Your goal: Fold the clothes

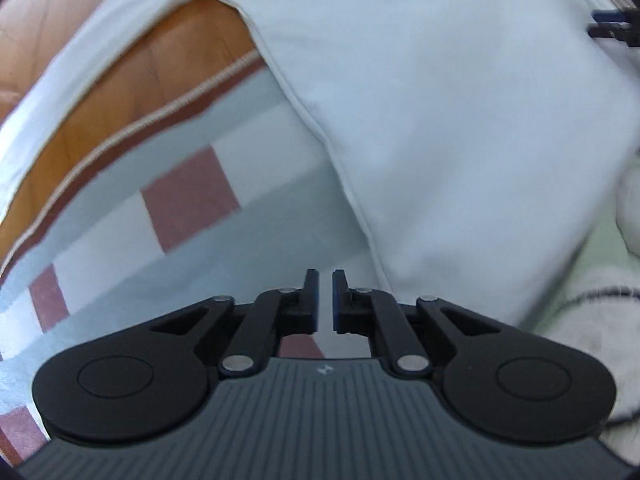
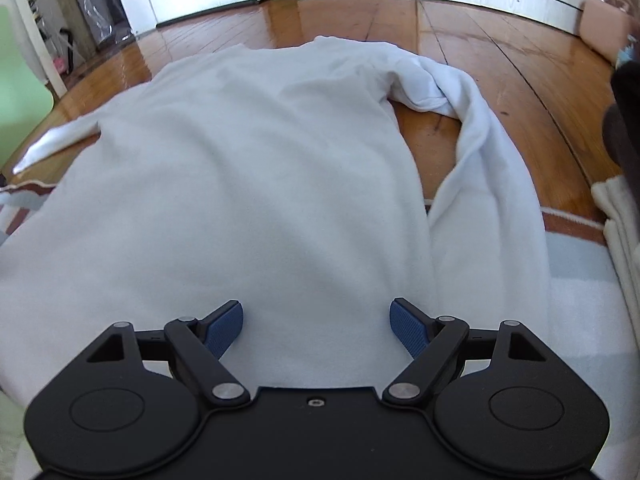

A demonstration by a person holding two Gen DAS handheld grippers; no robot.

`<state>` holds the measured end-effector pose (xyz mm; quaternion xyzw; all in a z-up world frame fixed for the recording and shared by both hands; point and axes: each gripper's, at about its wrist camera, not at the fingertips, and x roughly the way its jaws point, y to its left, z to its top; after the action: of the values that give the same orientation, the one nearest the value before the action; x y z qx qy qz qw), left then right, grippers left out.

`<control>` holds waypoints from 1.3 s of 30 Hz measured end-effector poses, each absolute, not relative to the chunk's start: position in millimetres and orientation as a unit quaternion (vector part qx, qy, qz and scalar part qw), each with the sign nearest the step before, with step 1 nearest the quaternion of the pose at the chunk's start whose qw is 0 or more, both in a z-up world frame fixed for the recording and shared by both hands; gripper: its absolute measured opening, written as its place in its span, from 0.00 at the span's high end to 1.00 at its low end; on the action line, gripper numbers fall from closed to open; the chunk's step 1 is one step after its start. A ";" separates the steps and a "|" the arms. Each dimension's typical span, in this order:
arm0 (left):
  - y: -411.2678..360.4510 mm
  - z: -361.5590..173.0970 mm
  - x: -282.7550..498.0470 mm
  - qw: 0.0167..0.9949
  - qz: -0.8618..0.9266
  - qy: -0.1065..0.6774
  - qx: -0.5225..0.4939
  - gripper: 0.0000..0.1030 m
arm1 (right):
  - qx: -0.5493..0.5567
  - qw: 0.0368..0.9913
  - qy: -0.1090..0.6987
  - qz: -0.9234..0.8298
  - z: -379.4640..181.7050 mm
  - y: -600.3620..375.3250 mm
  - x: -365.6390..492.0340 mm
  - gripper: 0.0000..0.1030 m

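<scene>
Partly cropped white sweatshirt (image 2: 240, 184), blurred

No readable text, label, brand name or number shows in either view; the only mark is a small pale logo-like emblem on the ribbed grey body of the left gripper (image 1: 326, 300), too small and blurred to make out as any letter.
</scene>
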<state>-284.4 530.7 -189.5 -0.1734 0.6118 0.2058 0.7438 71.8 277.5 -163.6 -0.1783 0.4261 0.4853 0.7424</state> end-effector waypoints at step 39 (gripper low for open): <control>689.3 -236.8 -109.4 0.820 0.394 0.262 -0.323 0.60 | -0.049 0.757 0.509 0.406 -136.5 437.6 329.7 0.18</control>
<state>-109.4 689.3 -236.8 -0.3228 0.2616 0.3943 0.8197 329.7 437.6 -136.5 -0.0488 0.5092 0.4064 0.7571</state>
